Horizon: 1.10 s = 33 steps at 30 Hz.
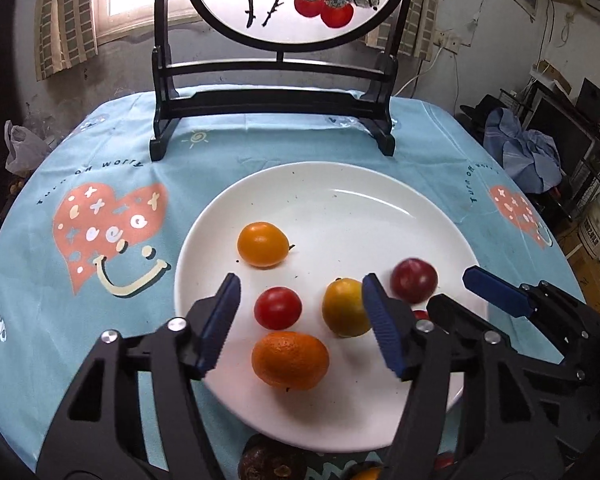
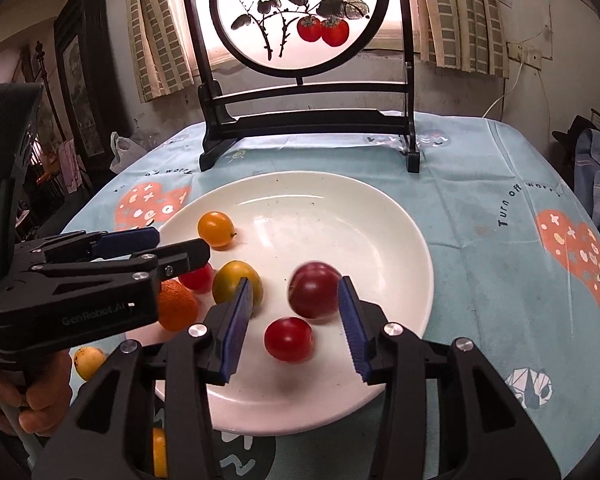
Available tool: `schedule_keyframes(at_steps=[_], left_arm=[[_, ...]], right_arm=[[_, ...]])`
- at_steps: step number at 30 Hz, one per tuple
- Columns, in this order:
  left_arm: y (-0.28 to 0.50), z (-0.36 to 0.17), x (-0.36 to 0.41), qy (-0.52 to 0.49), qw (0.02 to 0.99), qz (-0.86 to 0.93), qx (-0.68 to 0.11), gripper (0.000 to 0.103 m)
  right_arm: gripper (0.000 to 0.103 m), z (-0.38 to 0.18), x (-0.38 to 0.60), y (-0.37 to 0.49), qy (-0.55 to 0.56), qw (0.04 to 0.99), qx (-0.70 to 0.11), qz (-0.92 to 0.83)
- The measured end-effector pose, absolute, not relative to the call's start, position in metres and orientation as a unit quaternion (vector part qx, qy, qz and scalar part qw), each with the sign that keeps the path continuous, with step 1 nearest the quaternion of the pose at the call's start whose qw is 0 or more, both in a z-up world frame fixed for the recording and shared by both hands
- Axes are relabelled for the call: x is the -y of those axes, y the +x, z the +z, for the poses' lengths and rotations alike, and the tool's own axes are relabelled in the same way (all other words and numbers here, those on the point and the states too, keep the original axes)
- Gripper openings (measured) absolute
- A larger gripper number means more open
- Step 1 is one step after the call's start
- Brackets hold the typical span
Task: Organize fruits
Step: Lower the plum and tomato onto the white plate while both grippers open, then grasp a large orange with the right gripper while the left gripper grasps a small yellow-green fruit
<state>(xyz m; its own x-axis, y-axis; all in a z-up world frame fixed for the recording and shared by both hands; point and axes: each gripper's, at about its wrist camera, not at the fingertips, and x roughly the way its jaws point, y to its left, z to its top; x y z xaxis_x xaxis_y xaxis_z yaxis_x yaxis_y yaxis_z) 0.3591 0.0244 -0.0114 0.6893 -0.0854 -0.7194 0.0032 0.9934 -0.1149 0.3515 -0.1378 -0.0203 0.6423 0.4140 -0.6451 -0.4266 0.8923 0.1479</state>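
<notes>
Both claws open over the plate of fruit.
Left claw (image 1: 300,316) brackets nothing; right claw (image 2: 294,328) stands clear of the plum (image 2: 314,290) ahead, apparently just dropped onto the plate (image 2: 340,216).

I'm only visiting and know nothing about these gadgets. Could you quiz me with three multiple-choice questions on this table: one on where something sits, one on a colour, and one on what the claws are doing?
1. Where does the orange lie?
A. On the tablecloth
B. On the white plate
C. Between a claw's fingers

2. What colour are the claws' finger pads?
A. Blue
B. Green
C. White

3. What state are the left claw and the right claw in?
A. Both squeezing a fruit
B. Both shut tight on nothing
C. Both open, gripping nothing

Answers:
1. B: the orange rests on the near part of the plate.
2. A: a ribbed blue strip lines each finger.
3. C: each claw's fingers stand apart, with no fruit pressed between them.
</notes>
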Motion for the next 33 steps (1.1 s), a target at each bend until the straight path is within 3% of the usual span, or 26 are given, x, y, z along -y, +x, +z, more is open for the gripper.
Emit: schedule_keyframes(at_steps=[5,8,20,33], left_arm=[[0.315,0.013,-0.035,-0.055,0.931,-0.009,-0.361,0.093],[0.284,0.015,-0.044,-0.063,0.932,-0.001,-0.357,0.096],[0.181,-0.046,-0.069,-0.113,0.912,-0.003,-0.395,0.097],[0.164,-0.046,-0.052,-0.065,0.922,-0.012,-0.381,0.097]], right_arm=[[0.056,0.003,0.148,0.318,0.013,0.911,-0.328,0.250],[0.056,0.006,0.153,0.290,0.017,0.908,-0.325,0.262],[0.057,-0.034,0.166,0.206,0.032,0.881,-0.375,0.288],[0.057,-0.050,0.162,0.197,-0.005,0.875,-0.404,0.268]])
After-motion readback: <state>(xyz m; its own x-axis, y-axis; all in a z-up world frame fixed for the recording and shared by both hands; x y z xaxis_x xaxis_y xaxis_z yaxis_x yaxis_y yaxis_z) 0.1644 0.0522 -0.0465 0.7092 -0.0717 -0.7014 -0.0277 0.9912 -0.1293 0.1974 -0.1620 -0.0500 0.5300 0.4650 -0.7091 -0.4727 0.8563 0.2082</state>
